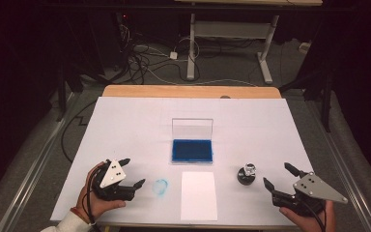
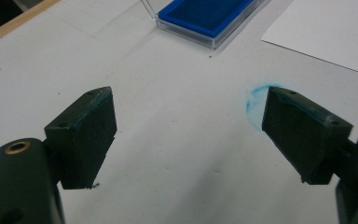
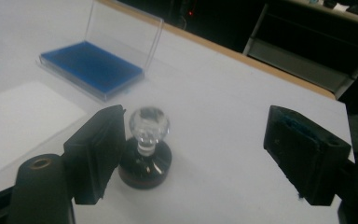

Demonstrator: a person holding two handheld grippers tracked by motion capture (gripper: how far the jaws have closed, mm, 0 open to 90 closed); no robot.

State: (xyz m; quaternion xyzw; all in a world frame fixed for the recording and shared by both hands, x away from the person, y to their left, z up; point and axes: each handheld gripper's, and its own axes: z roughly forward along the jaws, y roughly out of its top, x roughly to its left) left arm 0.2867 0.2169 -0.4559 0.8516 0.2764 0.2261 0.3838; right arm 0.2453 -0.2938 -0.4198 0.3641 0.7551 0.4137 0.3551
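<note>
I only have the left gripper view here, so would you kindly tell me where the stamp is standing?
Observer: The stamp stands upright on the table, to the right of the white paper sheet, in front of the open right gripper.
Operator: Thank you; is the ink pad's lid open?
Observer: Yes, the clear lid stands upright behind the blue ink pad.
Operator: And is the right gripper touching the stamp?
Observer: No, in the right gripper view the stamp sits beside one jaw, ungripped.

A lab or test room: a white-covered worktop [image 1: 125, 125] stands on grey carpet [image 1: 232, 67], with loose cables [image 1: 140, 58] and a height-adjustable desk frame [image 1: 229, 31] behind.
</note>
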